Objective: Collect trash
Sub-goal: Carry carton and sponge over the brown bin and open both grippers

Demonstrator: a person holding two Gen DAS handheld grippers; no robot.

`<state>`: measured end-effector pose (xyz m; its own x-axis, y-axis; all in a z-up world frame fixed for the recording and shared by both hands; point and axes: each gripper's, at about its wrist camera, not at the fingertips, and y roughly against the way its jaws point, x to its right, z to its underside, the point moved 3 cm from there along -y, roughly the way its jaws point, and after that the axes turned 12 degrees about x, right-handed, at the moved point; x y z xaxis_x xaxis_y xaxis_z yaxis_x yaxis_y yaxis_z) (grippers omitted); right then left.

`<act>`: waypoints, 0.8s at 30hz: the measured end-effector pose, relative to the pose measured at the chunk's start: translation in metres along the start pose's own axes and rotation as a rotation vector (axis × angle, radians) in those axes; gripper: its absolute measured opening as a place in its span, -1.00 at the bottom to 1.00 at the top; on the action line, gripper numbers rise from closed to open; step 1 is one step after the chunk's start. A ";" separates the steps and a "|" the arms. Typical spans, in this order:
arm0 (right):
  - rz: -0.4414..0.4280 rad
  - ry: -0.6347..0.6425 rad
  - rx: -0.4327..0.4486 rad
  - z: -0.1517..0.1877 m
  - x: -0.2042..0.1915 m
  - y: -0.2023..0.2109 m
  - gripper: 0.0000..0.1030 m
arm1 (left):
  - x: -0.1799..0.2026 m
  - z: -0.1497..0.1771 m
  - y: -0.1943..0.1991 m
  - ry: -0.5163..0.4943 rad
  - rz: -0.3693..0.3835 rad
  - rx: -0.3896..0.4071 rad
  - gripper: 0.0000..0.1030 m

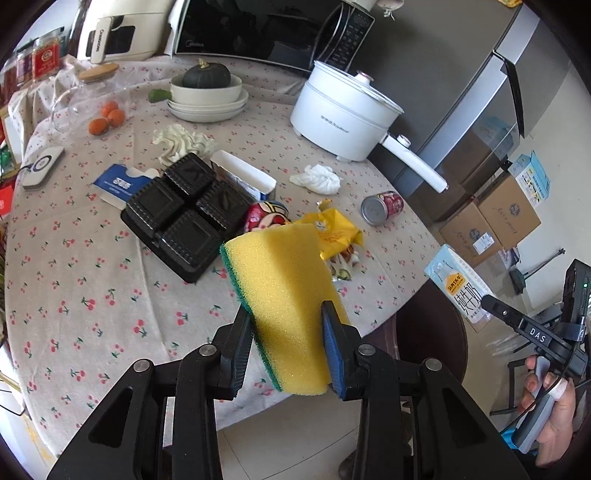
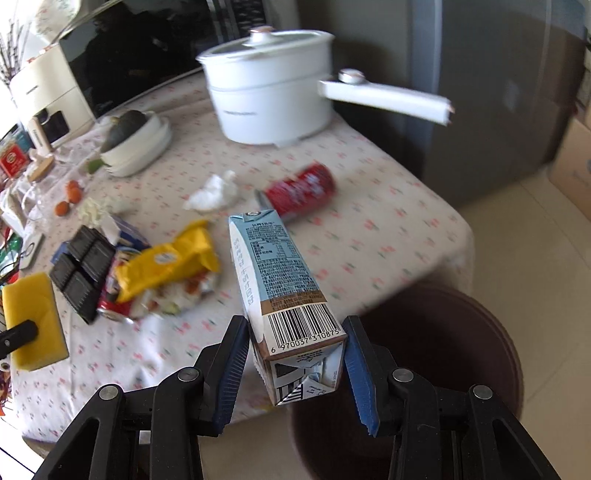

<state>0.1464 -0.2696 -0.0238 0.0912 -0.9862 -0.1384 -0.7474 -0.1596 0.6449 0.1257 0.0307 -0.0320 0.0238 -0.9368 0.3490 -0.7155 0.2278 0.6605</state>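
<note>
My left gripper is shut on a yellow sponge with a green scrub side, held above the table's front edge; the sponge also shows in the right wrist view. My right gripper is shut on a light-blue milk carton, held over a dark brown bin beside the table; the carton also shows in the left wrist view. On the cherry-print tablecloth lie a black plastic tray, a yellow snack wrapper, a red can, white crumpled tissues and a blue-white box.
A white electric pot with a long handle stands at the back right. Stacked bowls with a dark squash, oranges, a glass jar and a microwave are at the back. Cardboard boxes sit on the floor.
</note>
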 end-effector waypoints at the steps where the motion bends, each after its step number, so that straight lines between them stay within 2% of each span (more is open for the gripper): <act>1: 0.006 -0.013 -0.009 0.005 0.009 0.001 -0.11 | 0.007 0.003 -0.003 -0.005 0.007 -0.008 -0.27; 12: 0.071 -0.031 -0.130 0.047 0.081 0.002 -0.11 | 0.077 0.034 -0.045 -0.094 0.056 -0.090 -0.26; 24: 0.140 -0.057 -0.231 0.078 0.135 -0.010 -0.10 | 0.137 0.066 -0.087 -0.178 0.111 -0.171 -0.25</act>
<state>0.1146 -0.3977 -0.1076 -0.0444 -0.9963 -0.0741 -0.5801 -0.0347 0.8138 0.1448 -0.1345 -0.0853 -0.1821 -0.9321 0.3130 -0.5784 0.3590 0.7325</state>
